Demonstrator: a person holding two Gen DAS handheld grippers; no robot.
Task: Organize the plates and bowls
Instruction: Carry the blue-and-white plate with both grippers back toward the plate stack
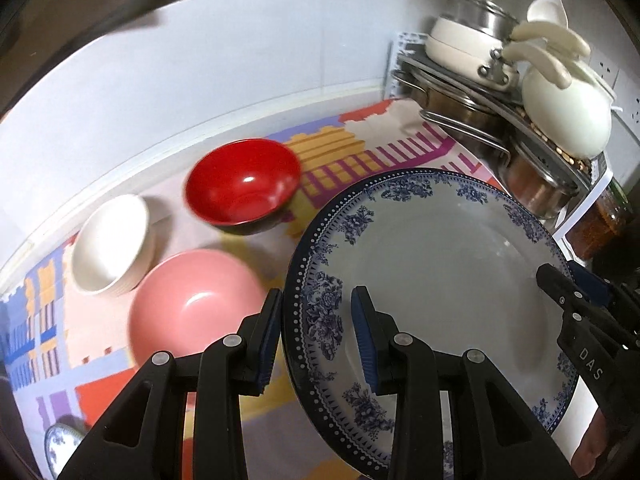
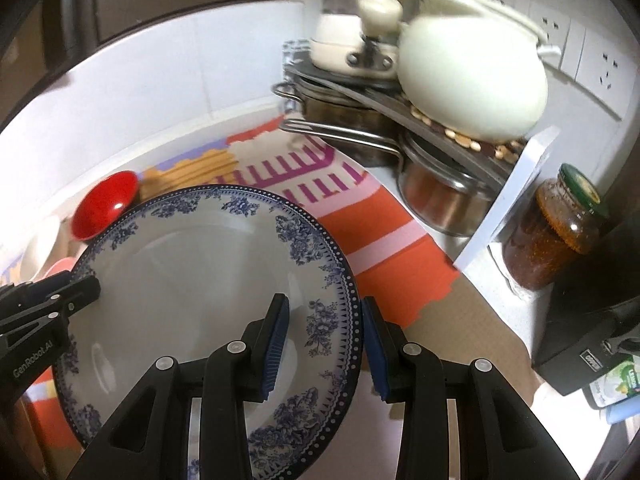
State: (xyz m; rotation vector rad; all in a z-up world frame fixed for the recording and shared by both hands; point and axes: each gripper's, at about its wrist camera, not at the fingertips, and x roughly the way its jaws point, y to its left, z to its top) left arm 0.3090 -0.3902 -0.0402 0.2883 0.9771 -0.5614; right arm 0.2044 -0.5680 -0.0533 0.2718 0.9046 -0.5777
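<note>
While held off the patterned mat [image 1: 352, 148] between left gripper [image 1: 316, 340] and right gripper [image 2: 326, 344], each clamped on an opposite rim: large blue-floral white ceramic plate [image 1: 440, 264]. Not yet stacked: glossy red bowl [image 1: 244, 184], pink bowl [image 1: 192, 308], white ribbed bowl [image 1: 110, 240].

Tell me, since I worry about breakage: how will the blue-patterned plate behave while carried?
The plate looks glazed ceramic: probably stiff, fairly heavy, and fragile if dropped. Its glossy rim may slip, though the left claw and right claw each straddle opposite edges.
</note>
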